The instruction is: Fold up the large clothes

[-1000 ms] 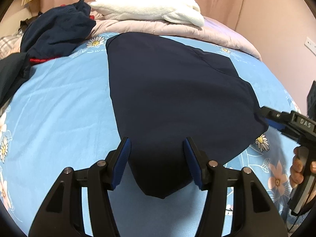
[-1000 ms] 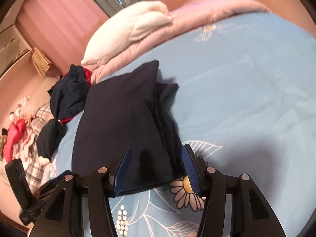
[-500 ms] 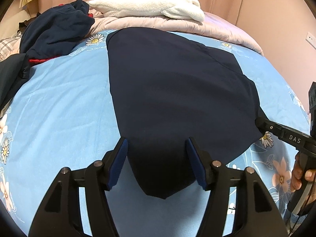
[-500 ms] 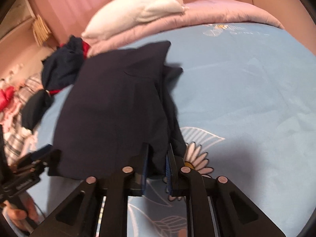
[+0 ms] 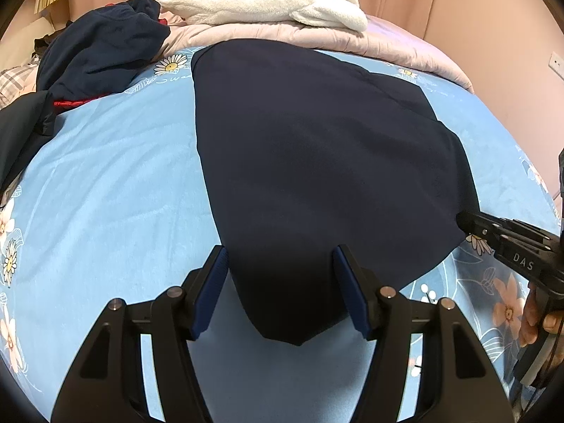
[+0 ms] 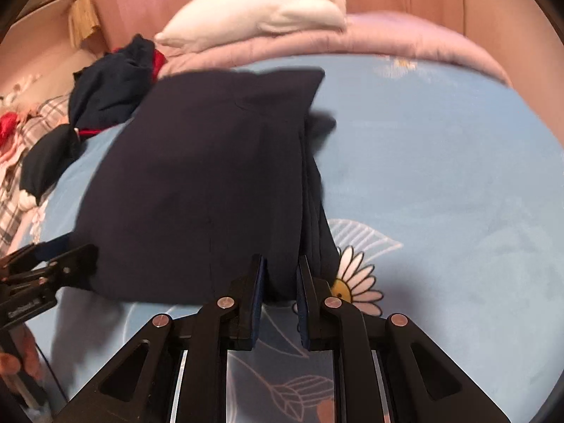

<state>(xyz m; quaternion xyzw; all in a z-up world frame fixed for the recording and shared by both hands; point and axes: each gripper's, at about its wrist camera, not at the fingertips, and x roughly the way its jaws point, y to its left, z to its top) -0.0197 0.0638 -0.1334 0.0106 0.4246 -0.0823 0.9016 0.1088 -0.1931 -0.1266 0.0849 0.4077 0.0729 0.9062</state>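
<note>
A large dark navy garment (image 5: 317,158) lies flat on the blue flowered bed sheet (image 5: 105,194), folded lengthwise with layered edges along its right side (image 6: 310,183). My left gripper (image 5: 282,275) is open and straddles the garment's near corner, its blue pads clear of the cloth. My right gripper (image 6: 281,282) is shut on the garment's near right edge, a pinch of navy cloth between its pads. In the left wrist view the right gripper (image 5: 465,222) shows at the garment's right hem. The left gripper (image 6: 53,264) appears at the far left of the right wrist view.
A heap of dark clothes with red trim (image 5: 102,46) sits at the back left. A white fluffy blanket (image 5: 268,0) rests on a pink quilt (image 5: 387,42) at the head of the bed. Plaid and red clothes (image 6: 21,176) lie off to the left. A hand (image 5: 535,317) holds the right gripper.
My right gripper went from open around the garment's right edge to shut on it and rolled upright. The left gripper stayed open at the near corner.
</note>
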